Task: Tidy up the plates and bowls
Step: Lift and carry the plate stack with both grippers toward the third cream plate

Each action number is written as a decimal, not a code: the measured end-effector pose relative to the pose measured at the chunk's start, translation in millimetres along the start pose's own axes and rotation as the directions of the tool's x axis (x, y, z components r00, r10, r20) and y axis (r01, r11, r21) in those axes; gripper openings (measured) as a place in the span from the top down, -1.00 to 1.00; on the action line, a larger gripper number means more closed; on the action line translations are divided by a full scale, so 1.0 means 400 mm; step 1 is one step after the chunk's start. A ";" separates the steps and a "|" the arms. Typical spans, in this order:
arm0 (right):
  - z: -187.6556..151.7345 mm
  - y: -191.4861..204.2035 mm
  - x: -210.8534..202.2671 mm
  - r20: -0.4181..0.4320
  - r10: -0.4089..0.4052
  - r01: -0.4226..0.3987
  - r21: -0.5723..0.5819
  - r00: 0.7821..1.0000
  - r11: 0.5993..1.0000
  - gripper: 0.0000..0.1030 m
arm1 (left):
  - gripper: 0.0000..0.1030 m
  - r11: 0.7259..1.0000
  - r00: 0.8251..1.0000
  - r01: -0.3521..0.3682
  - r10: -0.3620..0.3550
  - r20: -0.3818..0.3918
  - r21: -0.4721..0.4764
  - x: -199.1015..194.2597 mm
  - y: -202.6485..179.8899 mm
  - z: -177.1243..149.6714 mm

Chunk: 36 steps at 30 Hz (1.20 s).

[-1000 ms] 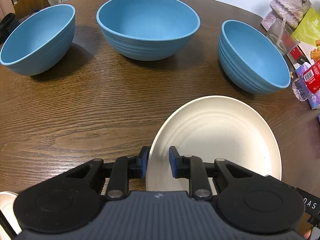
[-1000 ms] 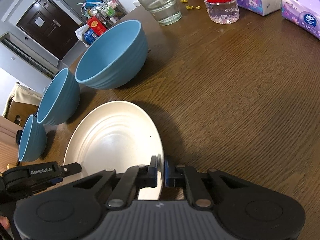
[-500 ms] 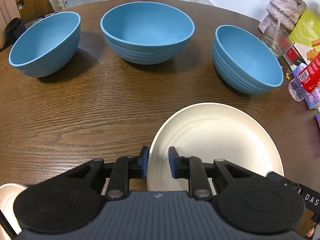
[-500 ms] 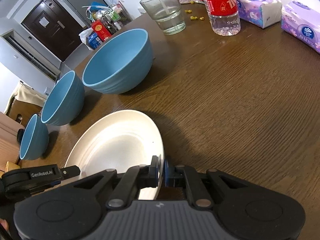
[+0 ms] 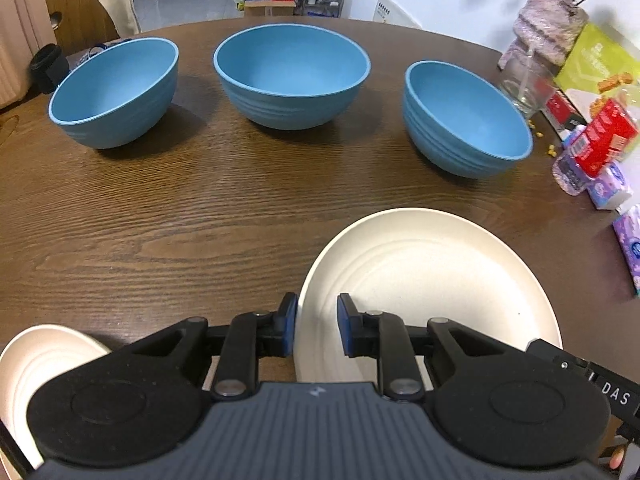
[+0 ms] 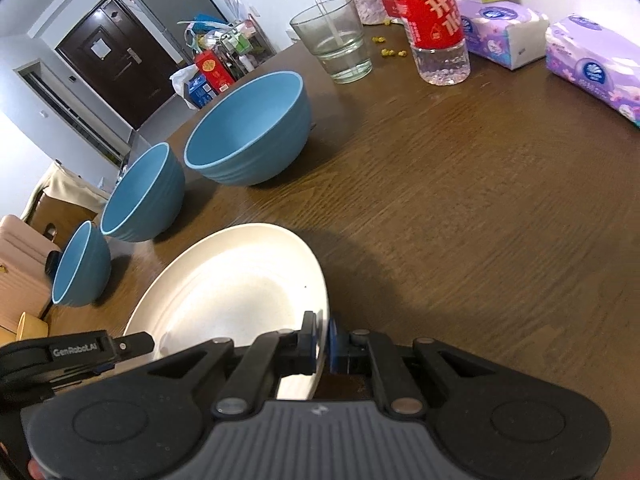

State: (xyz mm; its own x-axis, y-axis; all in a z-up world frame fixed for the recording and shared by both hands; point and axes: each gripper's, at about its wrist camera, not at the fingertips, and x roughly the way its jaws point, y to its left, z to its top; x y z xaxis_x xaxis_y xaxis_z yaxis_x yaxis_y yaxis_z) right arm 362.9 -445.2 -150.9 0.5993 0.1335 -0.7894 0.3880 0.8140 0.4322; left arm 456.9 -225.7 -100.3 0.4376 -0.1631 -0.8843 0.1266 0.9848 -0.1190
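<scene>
Both of your grippers are on the same cream plate [image 5: 432, 276], and over the last second it has risen off the table and drawn back towards you: the three blue bowls sit further up and look smaller in both views than they did a second ago. Your right gripper [image 6: 322, 338] is clenched tight on the plate's near right rim. Your left gripper [image 5: 317, 330] straddles the left rim with a narrow gap; its outer pad touches the edge, but you cannot tell from these views whether the inner pad presses too. Judging from this, the plate is in carry and likely headed for a stack; a second cream plate [image 5: 36, 364] shows at the lower left corner of the left wrist view, partly hidden behind the gripper body. The bowls stand in a row across the far side, untouched: left bowl [image 5: 116, 92], middle bowl [image 5: 292, 76], right bowl [image 5: 464, 120]. The table [image 5: 168, 236] is dark brown wood with strong grain. On its right edge are a drinking glass [image 6: 334, 46], a red-labelled bottle [image 6: 436, 28] and tissue packs [image 6: 592, 64]. Beyond are a dark door [image 6: 108, 64] and a cluttered shelf.
</scene>
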 end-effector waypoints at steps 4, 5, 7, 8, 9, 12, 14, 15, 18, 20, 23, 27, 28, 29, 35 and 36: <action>-0.023 -0.002 -0.038 0.026 -0.008 0.008 0.005 1.000 1.000 0.88 | 0.58 1.000 1.000 0.023 -0.023 0.005 0.016 -0.033 0.003 -0.027; -0.029 -0.002 -0.046 0.031 -0.011 0.011 0.006 0.999 1.000 0.88 | 0.58 0.999 1.000 0.027 -0.027 0.006 0.018 -0.042 0.005 -0.034; -0.046 0.001 -0.064 0.038 -0.016 0.016 0.004 0.999 1.000 0.88 | 0.58 0.999 0.999 0.032 -0.032 0.010 0.019 -0.061 0.011 -0.048; -0.055 0.002 -0.072 0.041 -0.018 0.018 0.001 0.999 1.000 0.88 | 0.58 0.999 0.999 0.035 -0.035 0.013 0.021 -0.070 0.015 -0.055; -0.065 0.005 -0.079 0.044 -0.019 0.019 0.001 0.999 1.000 0.88 | 0.58 0.999 0.999 0.038 -0.038 0.015 0.024 -0.079 0.019 -0.063; -0.093 0.008 -0.102 0.054 -0.020 0.020 0.010 0.998 1.000 0.88 | 0.58 0.999 0.999 0.042 -0.043 0.020 0.030 -0.102 0.028 -0.085; -0.110 0.014 -0.116 0.060 -0.022 0.022 0.010 0.998 1.000 0.88 | 0.58 0.998 0.999 0.047 -0.048 0.025 0.032 -0.118 0.038 -0.098; -0.118 0.017 -0.123 0.063 -0.023 0.022 0.011 0.998 1.000 0.88 | 0.58 0.998 0.998 0.049 -0.050 0.026 0.035 -0.127 0.042 -0.106; -0.144 0.023 -0.145 0.074 -0.025 0.024 0.013 0.997 1.000 0.88 | 0.58 0.998 0.998 0.053 -0.054 0.029 0.044 -0.149 0.051 -0.123; -0.161 0.029 -0.158 0.079 -0.025 0.024 0.013 0.997 1.000 0.88 | 0.58 0.998 0.998 0.055 -0.056 0.031 0.044 -0.162 0.060 -0.135; -0.184 0.039 -0.175 0.084 -0.029 0.028 0.008 0.996 1.000 0.88 | 0.58 0.997 0.998 0.059 -0.060 0.029 0.042 -0.179 0.078 -0.153; -0.209 0.058 -0.194 0.093 -0.031 0.032 0.001 0.995 1.000 0.88 | 0.58 0.997 0.997 0.065 -0.066 0.030 0.041 -0.203 0.103 -0.173; -0.214 0.063 -0.197 0.095 -0.031 0.032 -0.001 0.995 1.000 0.88 | 0.58 0.997 0.997 0.066 -0.067 0.031 0.040 -0.208 0.110 -0.177; -0.219 0.068 -0.201 0.097 -0.031 0.031 -0.004 0.995 1.000 0.88 | 0.58 0.997 0.997 0.066 -0.067 0.033 0.039 -0.212 0.116 -0.180; -0.253 0.107 -0.218 0.102 -0.023 0.026 -0.024 0.994 0.999 0.88 | 0.58 0.997 0.996 0.071 -0.072 0.049 0.024 -0.247 0.165 -0.197; -0.258 0.115 -0.220 0.104 -0.022 0.025 -0.027 0.994 0.999 0.87 | 0.58 0.997 0.996 0.071 -0.072 0.051 0.021 -0.253 0.175 -0.199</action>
State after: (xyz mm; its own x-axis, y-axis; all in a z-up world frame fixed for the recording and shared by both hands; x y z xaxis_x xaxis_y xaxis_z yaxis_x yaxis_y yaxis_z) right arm 255.5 -361.1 -106.5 0.6600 0.0566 -0.7491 0.3833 0.8323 0.4005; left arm 350.5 -135.7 -55.2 0.4725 -0.2367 -0.8489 0.1764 0.9692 -0.1721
